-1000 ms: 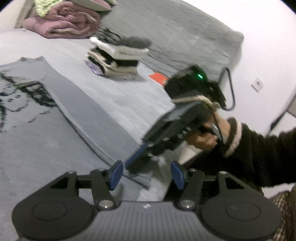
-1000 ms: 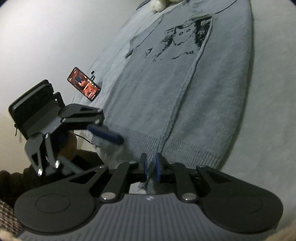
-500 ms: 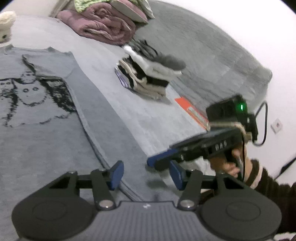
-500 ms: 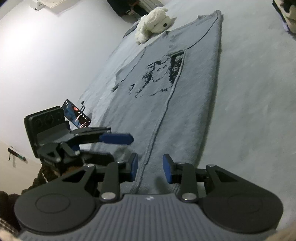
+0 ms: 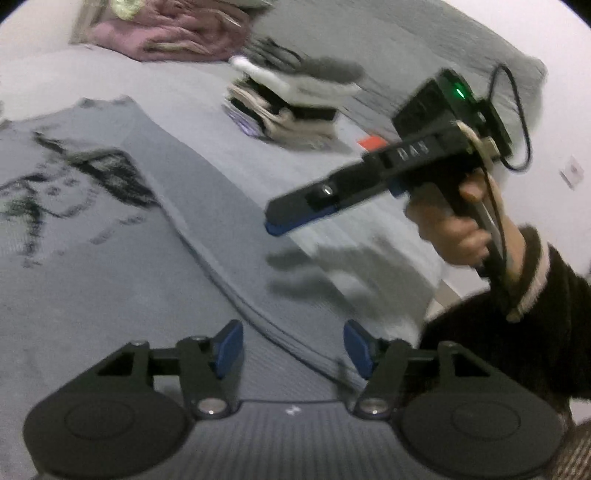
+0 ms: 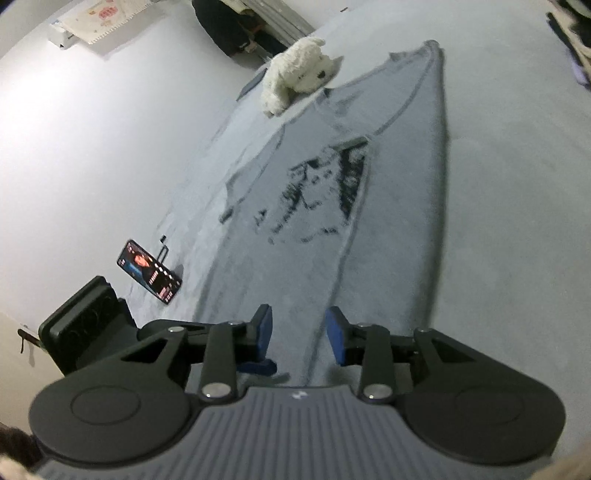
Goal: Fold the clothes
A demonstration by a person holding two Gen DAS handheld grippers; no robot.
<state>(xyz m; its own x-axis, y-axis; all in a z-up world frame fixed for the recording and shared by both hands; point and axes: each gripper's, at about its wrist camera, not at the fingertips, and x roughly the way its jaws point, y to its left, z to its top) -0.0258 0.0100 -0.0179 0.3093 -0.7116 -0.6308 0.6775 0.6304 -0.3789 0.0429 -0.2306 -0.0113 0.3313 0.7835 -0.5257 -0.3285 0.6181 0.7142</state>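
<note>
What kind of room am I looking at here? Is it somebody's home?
Most likely a bedroom in a home. A grey sweater lies spread on a wide bed, a white plush dog sits near its collar, and a stack of folded clothes and a pink blanket lie farther along.

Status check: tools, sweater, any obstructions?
Left tool, right tool open, empty. Grey sweater flat, sides folded in. Plush dog at its collar.

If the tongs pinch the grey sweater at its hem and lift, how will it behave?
The grey sweater lies flat and follows the bed's surface, so it will probably sag limply rather than hold shape. The folded side panel looks loose and may flop open. Its knit looks matte, so slipping seems unlikely.
</note>
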